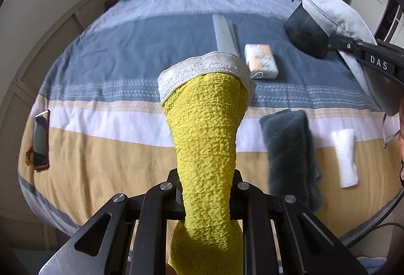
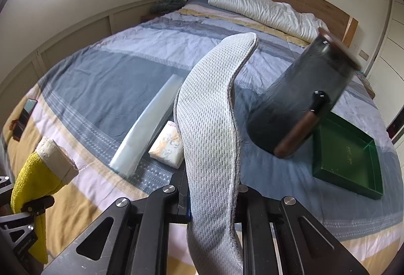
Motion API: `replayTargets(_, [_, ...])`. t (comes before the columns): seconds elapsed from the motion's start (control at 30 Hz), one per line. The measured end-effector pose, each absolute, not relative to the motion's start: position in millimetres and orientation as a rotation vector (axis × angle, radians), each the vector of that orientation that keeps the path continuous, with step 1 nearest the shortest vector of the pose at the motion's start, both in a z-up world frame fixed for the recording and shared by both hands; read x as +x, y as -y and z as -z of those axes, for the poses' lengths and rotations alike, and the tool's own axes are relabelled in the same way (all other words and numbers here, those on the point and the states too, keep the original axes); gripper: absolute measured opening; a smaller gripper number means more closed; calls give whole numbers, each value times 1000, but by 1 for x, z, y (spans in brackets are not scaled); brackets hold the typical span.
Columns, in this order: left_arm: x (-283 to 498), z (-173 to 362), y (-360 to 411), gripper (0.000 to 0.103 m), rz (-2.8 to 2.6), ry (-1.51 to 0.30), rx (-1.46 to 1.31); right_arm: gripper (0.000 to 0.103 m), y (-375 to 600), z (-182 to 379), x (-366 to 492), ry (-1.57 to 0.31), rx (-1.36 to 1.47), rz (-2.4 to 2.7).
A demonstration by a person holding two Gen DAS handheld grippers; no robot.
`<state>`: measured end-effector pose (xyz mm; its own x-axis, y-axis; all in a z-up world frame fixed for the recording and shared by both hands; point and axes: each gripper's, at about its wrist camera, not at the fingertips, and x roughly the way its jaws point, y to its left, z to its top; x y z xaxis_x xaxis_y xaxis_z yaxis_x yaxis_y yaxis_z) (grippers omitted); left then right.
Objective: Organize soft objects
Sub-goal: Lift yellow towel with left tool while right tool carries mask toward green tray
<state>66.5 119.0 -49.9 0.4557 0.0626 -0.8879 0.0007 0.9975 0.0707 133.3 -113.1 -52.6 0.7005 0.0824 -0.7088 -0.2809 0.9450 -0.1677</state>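
Above the bed (image 1: 106,53) we clamp a yellow cloth (image 1: 207,138) in our left gripper (image 1: 208,195) and a grey mesh pad (image 2: 209,128) in our right gripper (image 2: 212,199).

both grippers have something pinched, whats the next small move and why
Probably carry the yellow cloth over to the dark towel and set it down beside it. The left hand-held gripper is shut on the cloth, held clear above the bed, and the right hand-held gripper likewise holds a grey mesh pad aloft, so neither soft item has a resting place yet.
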Motion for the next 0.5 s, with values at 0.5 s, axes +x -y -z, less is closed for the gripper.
replayTargets(0.5, [41,1,-55,14,48,-1020,72,14,195,1,32,-730,-205,-161])
